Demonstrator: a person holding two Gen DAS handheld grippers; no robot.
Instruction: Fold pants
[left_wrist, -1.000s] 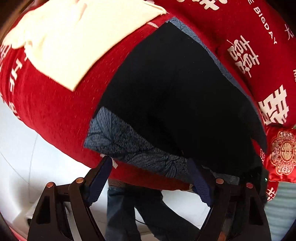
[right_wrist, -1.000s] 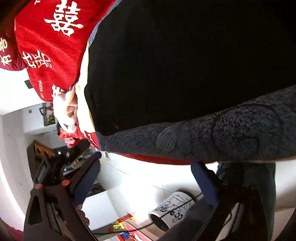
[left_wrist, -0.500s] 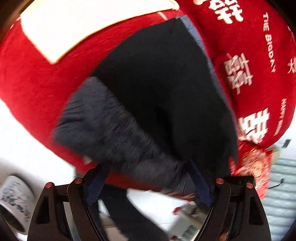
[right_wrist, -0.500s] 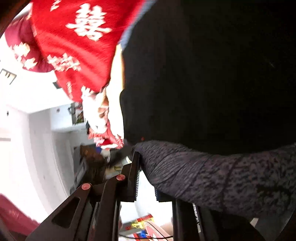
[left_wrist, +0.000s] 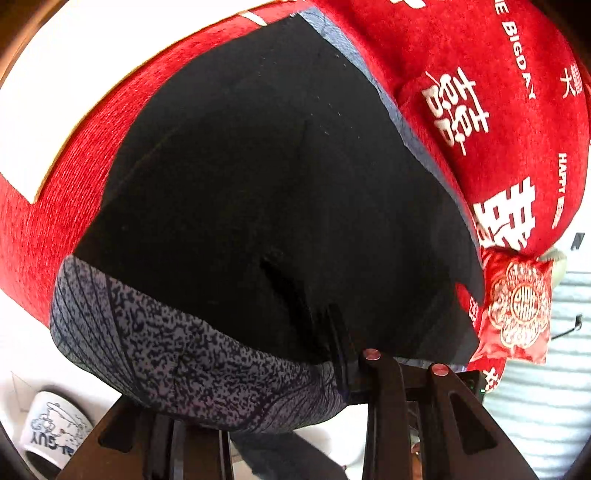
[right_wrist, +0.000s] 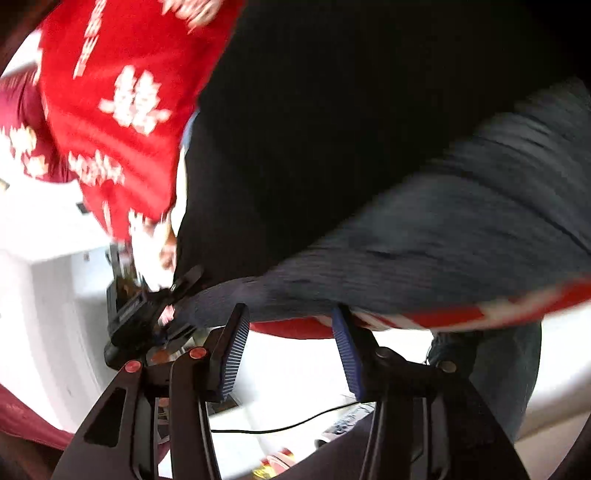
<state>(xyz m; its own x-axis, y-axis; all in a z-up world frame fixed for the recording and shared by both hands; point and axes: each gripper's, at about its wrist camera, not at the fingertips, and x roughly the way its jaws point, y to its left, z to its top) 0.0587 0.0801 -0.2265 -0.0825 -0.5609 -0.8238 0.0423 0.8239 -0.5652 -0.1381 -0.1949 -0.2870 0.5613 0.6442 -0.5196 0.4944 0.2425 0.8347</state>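
Note:
Black pants (left_wrist: 266, 177) with a grey speckled waistband (left_wrist: 177, 350) lie on a red bed cover (left_wrist: 66, 206). My left gripper (left_wrist: 328, 343) is shut on the waistband near its right end. One dark finger (left_wrist: 338, 328) shows, and cloth hides the other. In the blurred right wrist view, my right gripper (right_wrist: 291, 332) sits just below the waistband (right_wrist: 424, 258). Its jaws are opening, and nothing lies between the blue pads (right_wrist: 234, 347). A black gripper body (right_wrist: 136, 317) holds the band's left end.
A red pillow with white characters (left_wrist: 480, 110) and a small embroidered red cushion (left_wrist: 517, 310) lie right of the pants. A white cloth (left_wrist: 55, 110) lies at the left. A mug (left_wrist: 55, 432) stands on the floor below. A person's jeans leg (right_wrist: 498, 369) stands beside the bed. A cable (right_wrist: 277, 428) runs across the floor.
My left gripper moved in and shut on the waistband. My right gripper closed at the band's end half a second ago, then opened again and shifted sideways along the band.

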